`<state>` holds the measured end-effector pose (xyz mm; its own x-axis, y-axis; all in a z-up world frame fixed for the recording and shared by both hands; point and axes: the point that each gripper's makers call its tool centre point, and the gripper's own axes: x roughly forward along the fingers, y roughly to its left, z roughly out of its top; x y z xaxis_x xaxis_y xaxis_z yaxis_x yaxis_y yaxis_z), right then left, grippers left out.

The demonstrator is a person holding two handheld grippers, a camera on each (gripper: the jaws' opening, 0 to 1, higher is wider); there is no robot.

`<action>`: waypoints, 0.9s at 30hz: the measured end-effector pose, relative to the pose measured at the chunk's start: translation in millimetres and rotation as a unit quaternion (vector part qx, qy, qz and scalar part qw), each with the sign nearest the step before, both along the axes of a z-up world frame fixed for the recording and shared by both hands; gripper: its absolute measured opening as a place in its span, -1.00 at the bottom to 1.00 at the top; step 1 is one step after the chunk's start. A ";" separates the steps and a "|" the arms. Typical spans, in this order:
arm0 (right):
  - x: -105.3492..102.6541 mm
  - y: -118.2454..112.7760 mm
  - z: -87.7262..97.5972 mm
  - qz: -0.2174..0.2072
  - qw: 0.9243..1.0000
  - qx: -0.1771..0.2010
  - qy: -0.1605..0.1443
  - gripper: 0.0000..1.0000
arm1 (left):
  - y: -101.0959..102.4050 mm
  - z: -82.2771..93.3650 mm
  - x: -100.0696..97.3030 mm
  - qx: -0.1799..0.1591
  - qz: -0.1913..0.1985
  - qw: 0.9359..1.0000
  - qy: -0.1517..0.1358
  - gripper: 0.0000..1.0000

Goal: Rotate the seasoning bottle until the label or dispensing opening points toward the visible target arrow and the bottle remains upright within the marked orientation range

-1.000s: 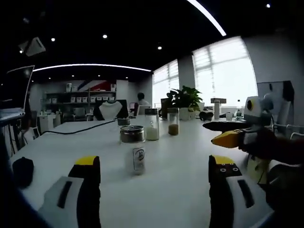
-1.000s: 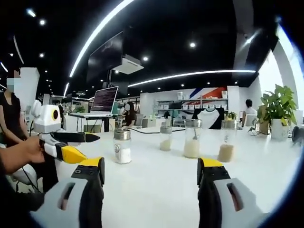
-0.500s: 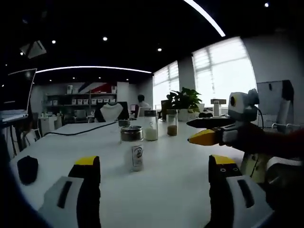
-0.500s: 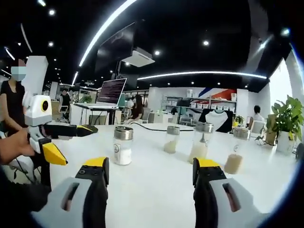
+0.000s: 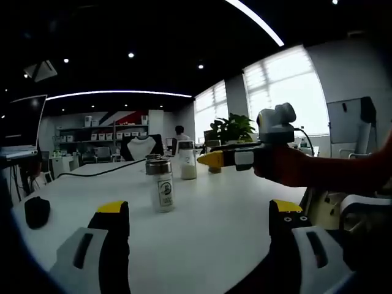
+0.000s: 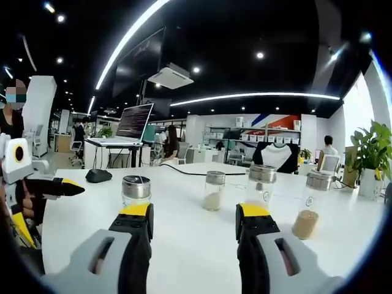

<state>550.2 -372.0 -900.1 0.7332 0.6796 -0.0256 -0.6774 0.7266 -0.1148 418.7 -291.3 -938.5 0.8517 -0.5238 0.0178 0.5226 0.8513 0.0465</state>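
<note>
Both hand-held grippers, left (image 5: 199, 229) and right (image 6: 195, 229), hang released above the white bench (image 5: 220, 214). Seasoning bottle (image 5: 163, 184) stands upright, ungrasped; rotation seems not yet begun.

both hand-held grippers, left (image 5: 199, 214) and right (image 6: 193, 214), gape, gripping nothing.

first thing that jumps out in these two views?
In the left gripper view, the right gripper, held in a hand, reaches in from the right over the white table toward the nearest bottle, which stands upright with its label facing the camera. In the right gripper view, a row of metal-capped bottles stands beyond the open jaws, and the left gripper pokes in at the left edge.
</note>
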 end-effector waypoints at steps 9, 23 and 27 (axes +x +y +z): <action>17.4 20.0 -4.0 0.021 1.000 0.011 -0.003 -0.07 | 1.2 -1.0 -2.0 0.006 0.002 1.000 -0.008 0.99; 49.7 45.2 -14.8 0.028 0.999 -0.020 -0.008 -0.22 | -3.9 -6.3 -0.4 0.023 0.008 1.000 -0.008 0.99; 63.3 49.3 -15.9 0.029 0.999 -0.032 -0.003 -0.20 | -2.0 -8.6 1.2 0.019 0.010 1.000 -0.004 0.99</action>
